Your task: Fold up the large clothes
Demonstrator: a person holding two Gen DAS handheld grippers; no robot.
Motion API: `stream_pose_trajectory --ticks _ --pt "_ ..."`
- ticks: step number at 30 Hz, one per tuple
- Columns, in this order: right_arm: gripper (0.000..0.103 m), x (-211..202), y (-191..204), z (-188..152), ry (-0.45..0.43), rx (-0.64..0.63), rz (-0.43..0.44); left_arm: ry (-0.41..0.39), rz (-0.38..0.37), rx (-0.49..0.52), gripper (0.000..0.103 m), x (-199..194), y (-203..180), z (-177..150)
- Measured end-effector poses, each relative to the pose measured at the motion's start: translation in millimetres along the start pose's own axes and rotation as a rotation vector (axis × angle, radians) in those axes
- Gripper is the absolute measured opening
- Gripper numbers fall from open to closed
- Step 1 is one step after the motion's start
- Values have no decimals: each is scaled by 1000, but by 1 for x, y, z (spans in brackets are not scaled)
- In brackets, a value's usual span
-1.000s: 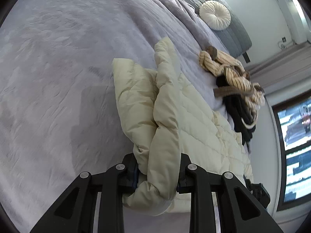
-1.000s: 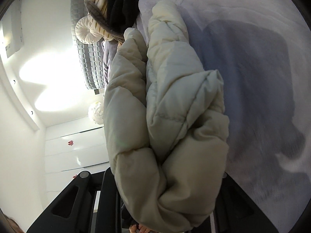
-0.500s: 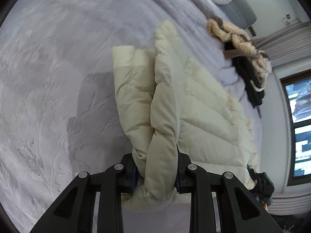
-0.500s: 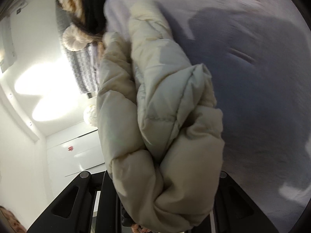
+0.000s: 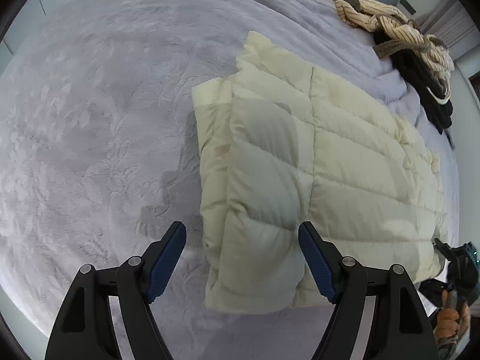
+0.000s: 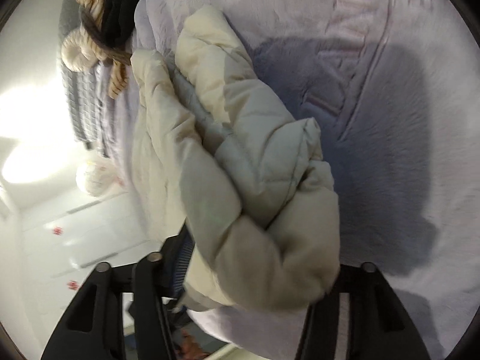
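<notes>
Jacket (image 5: 324,162) lies folded on the bed (image 5: 90,120), w/ one panel doubled over along its 9 o'clock edge in the left view.

Left hand-held gripper (image 5: 242,258): jaws opening, spread wide. The folded edge sits between them but the blue pads (image 5: 166,264) stand clear of the fabric, so nothing is pinched.

Right hand-held gripper (image 6: 255,273): jaws opening too, w/ a thick puffy bundle of jacket (image 6: 258,180) bulging between them. Right finger is hidden behind the fabric, so can't tell if pads press it; looks like it's letting go.

Risks, as I judge them:
- Puffy fill is springy. Once both grips release, the doubled panel may spring back and the fold opens.
- Bundle at the right hand-held gripper isn't flat. If dropped as is, it prob. lands bunched, leaving that end lumpy and uneven vs. the neat left side.
- Fabric could snag on a pad as the hand pulls away, dragging the layer askew.
- Slick shell on the plush bed cover: layers may slide off each other.

Clothes pile (image 5: 414,45) at 1 o'clock is well apart, no clash likely.
</notes>
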State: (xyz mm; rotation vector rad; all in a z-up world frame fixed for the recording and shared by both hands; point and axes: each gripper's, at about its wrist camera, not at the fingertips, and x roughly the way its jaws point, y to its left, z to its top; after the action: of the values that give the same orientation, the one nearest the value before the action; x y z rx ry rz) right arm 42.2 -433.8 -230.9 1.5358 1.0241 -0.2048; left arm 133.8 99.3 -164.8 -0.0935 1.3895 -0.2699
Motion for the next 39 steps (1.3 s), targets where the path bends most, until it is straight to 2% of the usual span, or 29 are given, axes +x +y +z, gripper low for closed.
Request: stream_pose_trajectory --ticks 1,3,5,11,15,17,19,22,23,24,25,30,31,32,35,39 --pt "66 -1 3 -2 1 -24 -38 1 13 5 78 -3 0 -1" --pt "81 -6 17 -2 -6 -63 -97 -1 36 8 78 -9 1 -3" --pt "81 -11 28 -3 -17 -93 -142 4 70 1 78 -13 1 -5" --pt "82 -24 56 -8 -82 -165 -293 5 87 57 78 -27 -11 -12" --pt "82 -41 61 -32 -127 -218 -394 1 102 114 78 -34 -20 -15" --pt "83 -53 54 -42 -138 -238 -402 1 98 132 78 -37 -24 -15" --pt "88 -56 57 -50 -146 -264 -404 6 93 136 78 -37 -26 -15" --pt "90 -60 62 -68 -148 -348 -442 -5 92 138 78 -40 -23 -17" --pt "90 -57 67 -71 -145 -377 -451 -7 93 137 82 -39 -26 -16" --pt "90 -55 70 -75 -141 -398 -459 -5 92 136 90 -37 -26 -16" --pt "92 -51 74 -79 -136 -422 -468 -6 90 134 103 -37 -25 -17" --pt "93 -35 94 -102 -136 -546 -492 -14 93 155 103 -35 -23 -15" --pt "96 -32 97 -107 -135 -568 -497 -18 92 157 103 -36 -22 -15" --pt "103 -29 99 -111 -131 -587 -502 -19 90 157 103 -35 -21 -14" --pt "103 -16 112 -126 -139 -687 -521 -21 87 140 103 -34 -15 -12" --pt "103 5 126 -142 -75 -780 -552 -19 68 123 103 -31 -4 -4"
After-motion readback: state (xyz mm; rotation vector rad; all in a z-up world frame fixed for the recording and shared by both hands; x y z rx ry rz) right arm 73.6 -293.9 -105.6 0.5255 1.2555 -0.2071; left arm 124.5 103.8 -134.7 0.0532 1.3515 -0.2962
